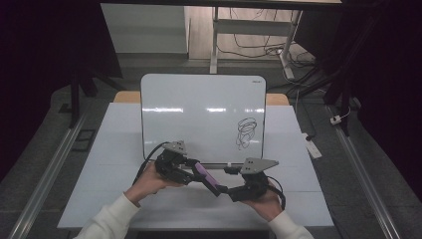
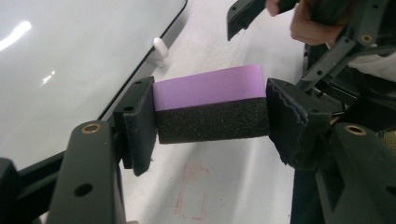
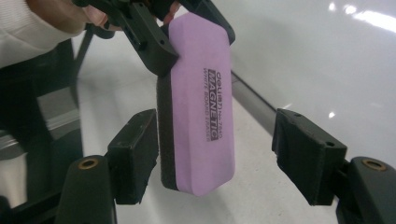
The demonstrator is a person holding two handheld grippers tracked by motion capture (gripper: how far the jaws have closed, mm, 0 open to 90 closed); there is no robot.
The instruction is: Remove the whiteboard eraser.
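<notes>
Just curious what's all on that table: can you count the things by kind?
Whiteboard: 1
Purple eraser: 1
Hand-held grippers: 2, left gripper and right gripper
Total: 4

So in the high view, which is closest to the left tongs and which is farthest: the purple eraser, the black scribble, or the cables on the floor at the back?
1. Eraser: held in the left tongs, at the front of the table.
2. Scribble: on the whiteboard's right side, farther back.
3. Cables: on the floor behind the table, farthest.
</notes>
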